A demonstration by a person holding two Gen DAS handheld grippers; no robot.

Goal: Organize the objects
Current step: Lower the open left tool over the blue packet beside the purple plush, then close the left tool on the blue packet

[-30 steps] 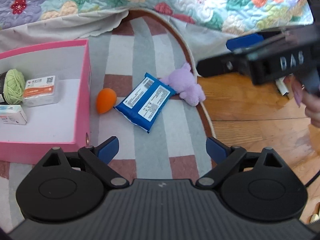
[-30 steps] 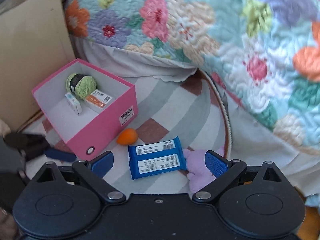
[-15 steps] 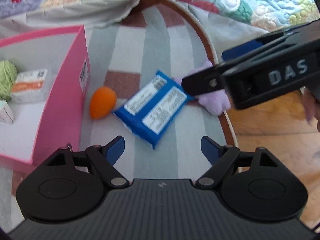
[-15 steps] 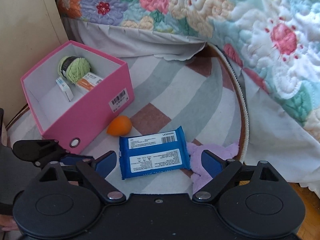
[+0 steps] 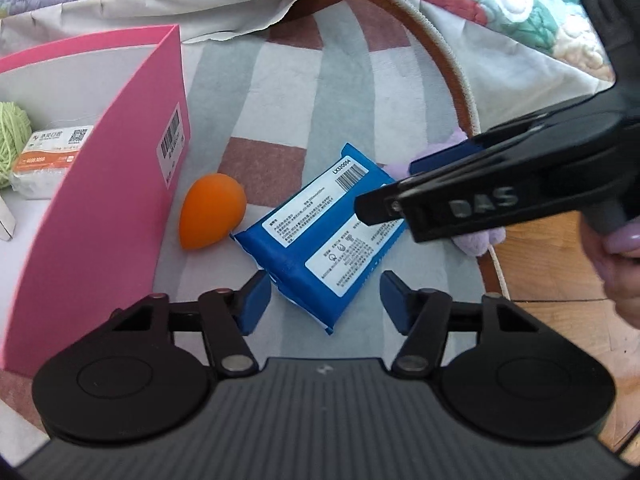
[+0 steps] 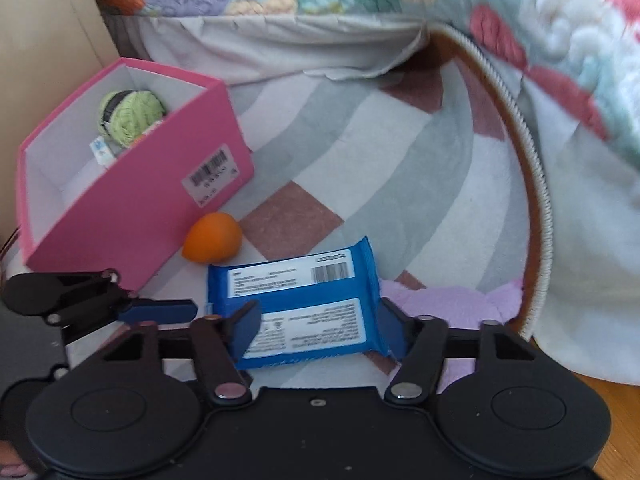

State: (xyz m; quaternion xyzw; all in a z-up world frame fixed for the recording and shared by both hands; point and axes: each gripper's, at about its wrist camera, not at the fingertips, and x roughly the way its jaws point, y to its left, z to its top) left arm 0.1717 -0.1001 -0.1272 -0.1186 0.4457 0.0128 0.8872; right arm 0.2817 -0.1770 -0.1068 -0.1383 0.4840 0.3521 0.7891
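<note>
Both hand-held grippers, left (image 5: 322,300) and right (image 6: 316,330), have dropped and are closing around the blue packet (image 5: 320,236), apparently not yet gripping, before boxing it.

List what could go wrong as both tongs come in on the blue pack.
1. Both tongs, left and right, are closing around the one blue pack from opposite ends; they could collide or tug it apart.
2. The orange sponge lies beside the pack and may get knocked.
</note>
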